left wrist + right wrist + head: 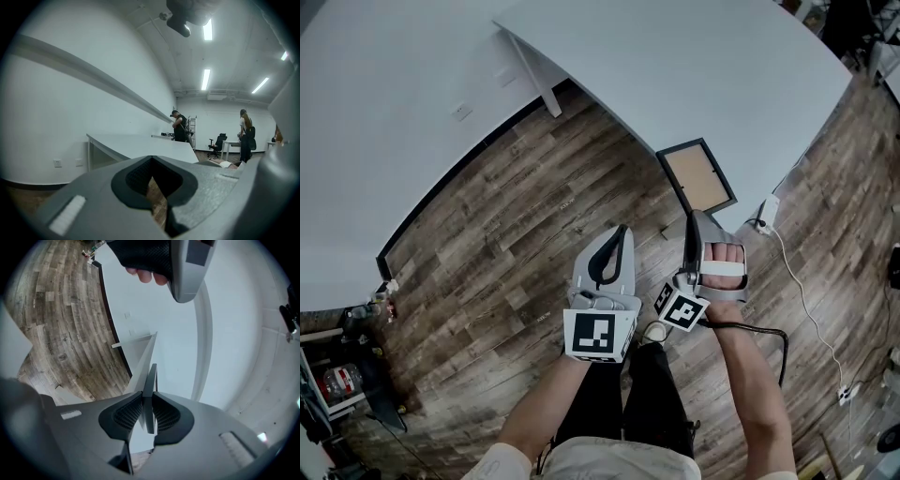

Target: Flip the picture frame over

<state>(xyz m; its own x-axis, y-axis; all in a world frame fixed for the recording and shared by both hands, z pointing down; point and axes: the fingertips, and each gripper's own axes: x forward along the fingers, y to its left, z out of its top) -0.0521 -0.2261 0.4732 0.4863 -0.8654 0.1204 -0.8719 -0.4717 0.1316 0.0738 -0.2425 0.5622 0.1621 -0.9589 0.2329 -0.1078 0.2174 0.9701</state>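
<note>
The right gripper [691,225] clamps the near edge of the black-rimmed rectangular picture frame [698,178], brown backing upward, at its twelve o'clock, probably to turn it; the left gripper [617,246], jaws together and empty, hangs at nine o'clock.

Head view: the near corner of the picture frame [697,176] is hidden behind the closed jaws of the right gripper [691,223], and the white table [722,66] is cut off by the top and right edges. Right gripper view: the frame [150,390] shows edge-on only, so neither face can be read, and the left gripper [178,282] is cut by the top edge. Left gripper view: a person in black [178,127] and a second person [245,138] are too small to tell what they handle.
</note>
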